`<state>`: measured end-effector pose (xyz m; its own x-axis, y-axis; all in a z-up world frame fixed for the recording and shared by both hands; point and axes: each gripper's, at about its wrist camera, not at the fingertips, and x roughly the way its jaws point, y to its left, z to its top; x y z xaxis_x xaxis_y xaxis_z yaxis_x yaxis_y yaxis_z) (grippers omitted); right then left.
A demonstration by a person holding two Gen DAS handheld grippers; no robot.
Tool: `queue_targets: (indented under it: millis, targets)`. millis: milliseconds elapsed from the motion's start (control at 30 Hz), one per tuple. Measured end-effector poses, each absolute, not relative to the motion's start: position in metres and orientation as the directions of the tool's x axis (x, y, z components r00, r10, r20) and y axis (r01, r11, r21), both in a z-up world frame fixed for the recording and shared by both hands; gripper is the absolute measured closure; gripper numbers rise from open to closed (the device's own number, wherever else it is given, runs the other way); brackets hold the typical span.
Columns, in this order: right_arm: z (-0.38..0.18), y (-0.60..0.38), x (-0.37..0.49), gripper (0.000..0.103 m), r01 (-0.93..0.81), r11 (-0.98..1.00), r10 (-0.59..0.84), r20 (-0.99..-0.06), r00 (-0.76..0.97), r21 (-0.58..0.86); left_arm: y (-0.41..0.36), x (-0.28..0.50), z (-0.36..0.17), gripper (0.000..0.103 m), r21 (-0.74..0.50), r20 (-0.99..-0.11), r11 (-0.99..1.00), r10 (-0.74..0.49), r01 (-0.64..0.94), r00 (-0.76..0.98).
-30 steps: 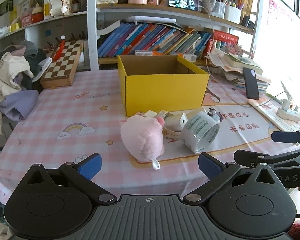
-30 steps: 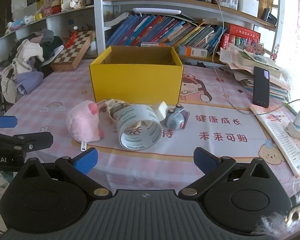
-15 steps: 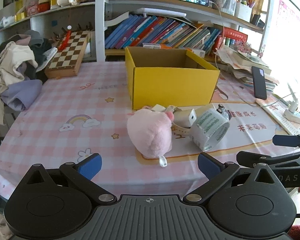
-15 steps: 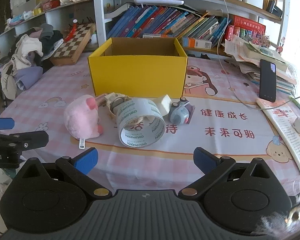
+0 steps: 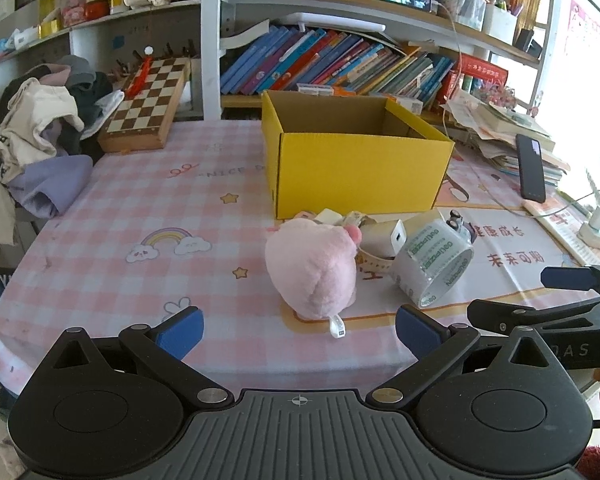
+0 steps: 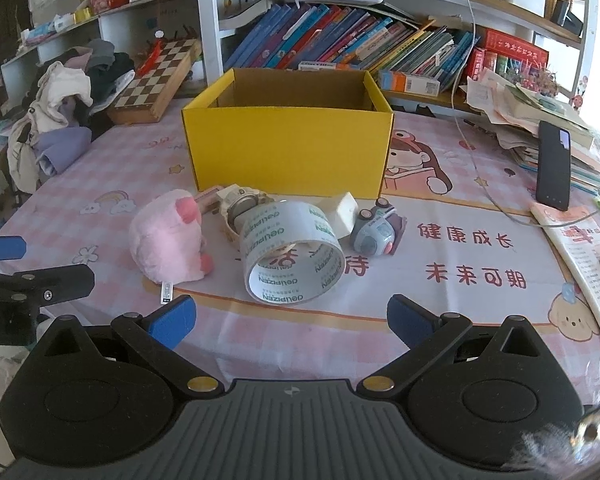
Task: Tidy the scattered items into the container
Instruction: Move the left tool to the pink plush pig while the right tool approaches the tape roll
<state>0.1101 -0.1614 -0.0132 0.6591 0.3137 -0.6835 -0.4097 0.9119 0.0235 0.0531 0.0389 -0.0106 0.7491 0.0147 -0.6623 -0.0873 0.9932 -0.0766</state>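
Counter (image 6: 480,184), covered in a pink checked cloth, is carrying everything. Box (image 6: 288,148), yellow and open-topped, is sitting upright at mid-counter toward the far edge; its inside is showing nothing that I can make out.

Plush (image 6: 168,240), pink, is lying in front of the box's left corner, nearer the near edge, its white tag trailing toward that edge. Tape (image 6: 292,252), a clear roll with green print, is lying on its side just right of the plush, open core facing the near edge. Watch (image 6: 240,204), beige, is sitting between box and tape, touching the tape's far side. White block (image 6: 346,210) is leaning behind the tape's right side, close against the box front. Toy car (image 6: 374,232), grey-blue, is sitting just right of the tape, apart from it.

Left tongs (image 5: 298,326) are hovering over the near edge, pointing at the plush, blue pads spread wide, gripping nothing. Right tongs (image 6: 290,316) are hovering over the near edge, pointing at the tape, likewise spread wide and empty.
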Motion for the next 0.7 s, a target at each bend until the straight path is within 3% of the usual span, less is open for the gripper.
queue_targets:
  millis: [700]
  targets:
    - [-0.027, -0.142, 0.158, 0.000, -0.450, 0.893, 0.318, -0.743, 0.589, 0.025, 0.048, 0.078, -0.024, 0.000, -0.085, -0.703, 0.988, 0.034, -0.131, 0.710]
